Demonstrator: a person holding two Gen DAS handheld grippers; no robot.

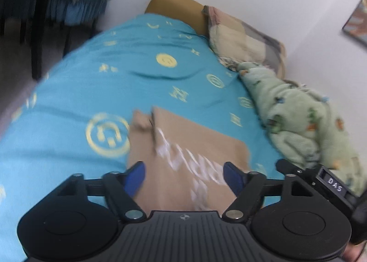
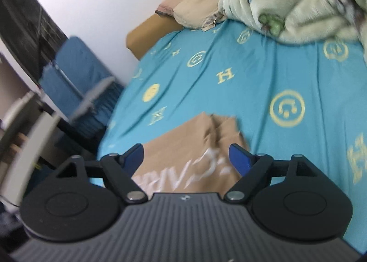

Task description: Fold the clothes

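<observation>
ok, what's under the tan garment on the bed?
The tan garment lies flat on the turquoise sheet with yellow emblems, which shows all around it. The sheet beneath it is covered, so anything there cannot be seen.

Likely a home bedroom: bed (image 1: 80, 83), pillow (image 1: 243, 41), fleece blanket (image 1: 296, 119).

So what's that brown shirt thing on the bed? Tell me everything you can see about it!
The tan garment is soft cloth with white lettering printed on it, too blurred to read. It lies folded and fairly flat on the turquoise bedsheet, which has yellow smiley faces and letters. Its far end is a bit rumpled, with a crease running down it. Nothing sits on top of it. The left claw and right claw are both open near it, not pinching it.
</observation>
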